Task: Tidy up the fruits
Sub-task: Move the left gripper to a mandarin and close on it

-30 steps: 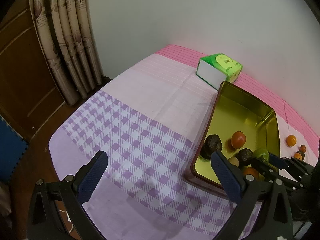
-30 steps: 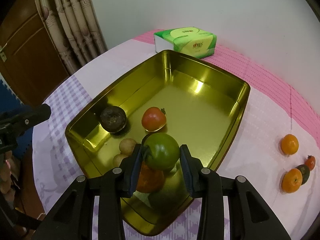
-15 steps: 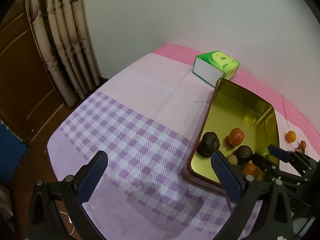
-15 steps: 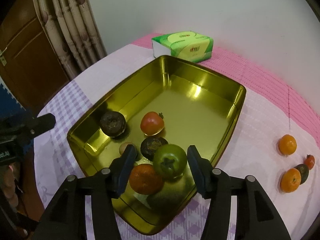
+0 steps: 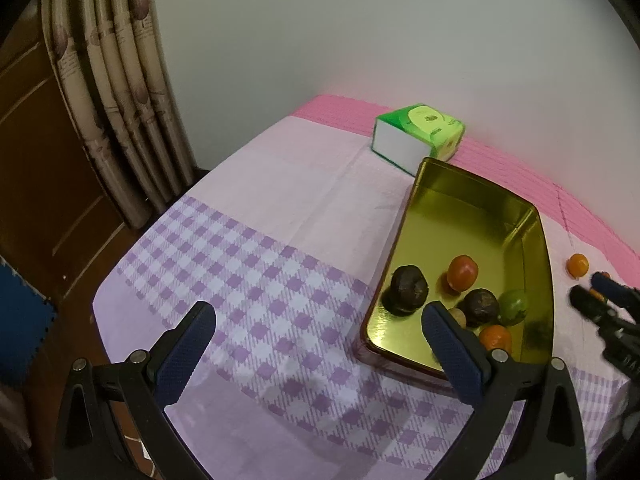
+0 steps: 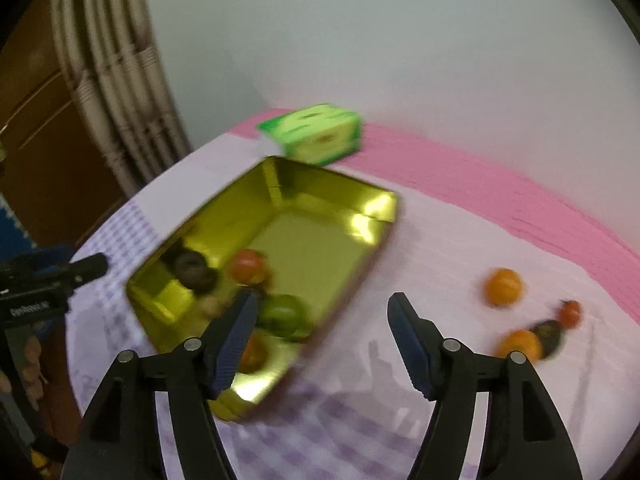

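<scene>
Six mixed fruits clustered in gold tray; four more on cloth beside it.

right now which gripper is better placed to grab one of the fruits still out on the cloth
Right, probably. The right gripper is empty, jaws opening, beside the loose orange; the left gripper hovers over bare cloth across the tray.

Round green fruit released into the gold metal tray

The right gripper, jaws opening and empty, pulls back rightward; the round green fruit now rests in the gold metal tray beside a dark round fruit.
</scene>
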A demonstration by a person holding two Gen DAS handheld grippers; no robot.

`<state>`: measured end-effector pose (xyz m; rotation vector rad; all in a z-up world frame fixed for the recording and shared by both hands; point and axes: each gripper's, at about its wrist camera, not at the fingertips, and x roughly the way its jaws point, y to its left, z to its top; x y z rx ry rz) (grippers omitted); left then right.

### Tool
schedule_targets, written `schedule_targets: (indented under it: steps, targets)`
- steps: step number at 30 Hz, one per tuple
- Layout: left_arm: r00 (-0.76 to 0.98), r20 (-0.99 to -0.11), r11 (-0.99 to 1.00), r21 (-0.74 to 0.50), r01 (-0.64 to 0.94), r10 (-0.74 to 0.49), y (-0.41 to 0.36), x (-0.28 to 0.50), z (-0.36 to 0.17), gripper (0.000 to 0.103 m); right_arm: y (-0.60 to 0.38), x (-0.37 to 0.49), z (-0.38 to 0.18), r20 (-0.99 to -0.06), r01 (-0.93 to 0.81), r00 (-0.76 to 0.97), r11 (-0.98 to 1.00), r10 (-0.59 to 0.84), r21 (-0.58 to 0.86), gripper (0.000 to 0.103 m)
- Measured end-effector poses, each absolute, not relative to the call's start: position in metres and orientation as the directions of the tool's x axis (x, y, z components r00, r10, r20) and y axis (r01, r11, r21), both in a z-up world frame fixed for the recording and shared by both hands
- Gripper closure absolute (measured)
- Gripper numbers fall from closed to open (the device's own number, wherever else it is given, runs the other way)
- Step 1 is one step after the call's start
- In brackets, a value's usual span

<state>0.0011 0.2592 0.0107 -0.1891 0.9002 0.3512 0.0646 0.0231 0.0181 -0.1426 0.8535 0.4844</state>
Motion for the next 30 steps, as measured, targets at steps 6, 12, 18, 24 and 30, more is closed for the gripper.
schedule_targets:
  steps: [6, 12, 18, 24, 30]
  targets:
    - [0.602, -0.772, 0.947, -0.002, -0.32, 0.202, 0.242, 0.002, 0.012, 0.001, -0.054, 0.077, 0.013, -0.752, -0.307, 0.618, 0.951, 0.228, 0.036, 0.024]
    - [0.651, -0.732, 0.971, 0.061, -0.233, 0.202, 0.212, 0.0, 0.015, 0.001, -0.13, 0.088, -0.006, -0.762, -0.132, 0.641, 0.991, 0.097, 0.016, 0.021]
    - [0.676, -0.726, 0.988, 0.028, -0.155, 0.127, 0.179, -0.003, 0.021, 0.001, -0.184, 0.098, -0.029, -0.786, -0.039, 0.617, 0.999, 0.025, 0.002, 0.021]
    - [0.692, -0.719, 0.997, 0.058, -0.041, 0.07, 0.131, 0.01, 0.033, 0.001, -0.211, 0.11, -0.044, -0.806, -0.034, 0.591, 0.999, 0.012, -0.01, 0.02]
    - [0.67, -0.743, 0.995, 0.055, 0.079, -0.012, 0.078, 0.033, 0.027, 0.001, -0.224, 0.121, -0.052, -0.818, -0.035, 0.576, 0.999, 0.0, -0.024, 0.016]
